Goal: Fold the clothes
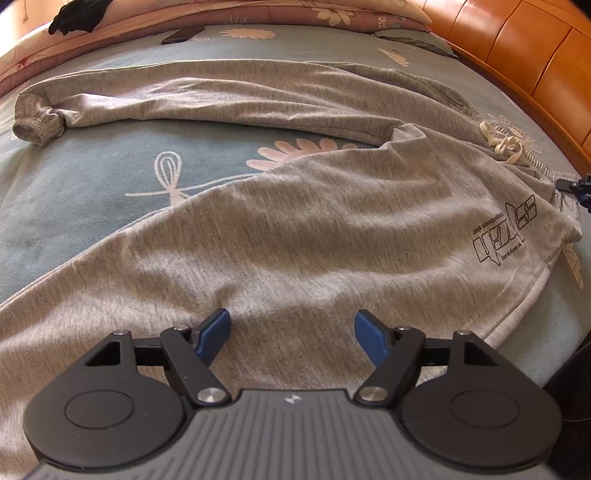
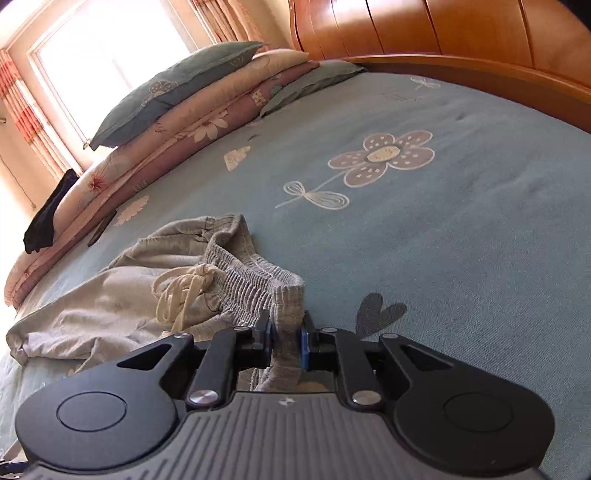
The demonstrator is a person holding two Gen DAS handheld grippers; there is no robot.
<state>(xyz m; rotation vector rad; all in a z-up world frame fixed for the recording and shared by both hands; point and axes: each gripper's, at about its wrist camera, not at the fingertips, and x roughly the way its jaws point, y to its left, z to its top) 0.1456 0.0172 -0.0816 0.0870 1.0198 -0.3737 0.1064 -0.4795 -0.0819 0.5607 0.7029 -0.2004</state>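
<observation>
Grey sweatpants (image 1: 295,229) lie spread on the blue flowered bed, one leg stretching to a cuff (image 1: 37,125) at the far left, the nearer leg bearing a black printed logo (image 1: 506,232). My left gripper (image 1: 291,332) hovers open over the nearer leg, nothing between its blue pads. In the right wrist view the ribbed waistband (image 2: 251,280) with its cream drawstring (image 2: 184,291) is bunched up. My right gripper (image 2: 286,339) is shut on a corner of that waistband, grey cloth pinched between the pads. The right gripper's tip (image 1: 576,186) shows at the left view's right edge.
A wooden headboard (image 1: 524,55) curves along the bed's right side. Folded quilts and pillows (image 2: 192,107) are stacked at the far edge, with a black garment (image 2: 48,218) draped on them and a dark phone (image 1: 183,34) beside them. Bare bedsheet (image 2: 461,192) extends right of the waistband.
</observation>
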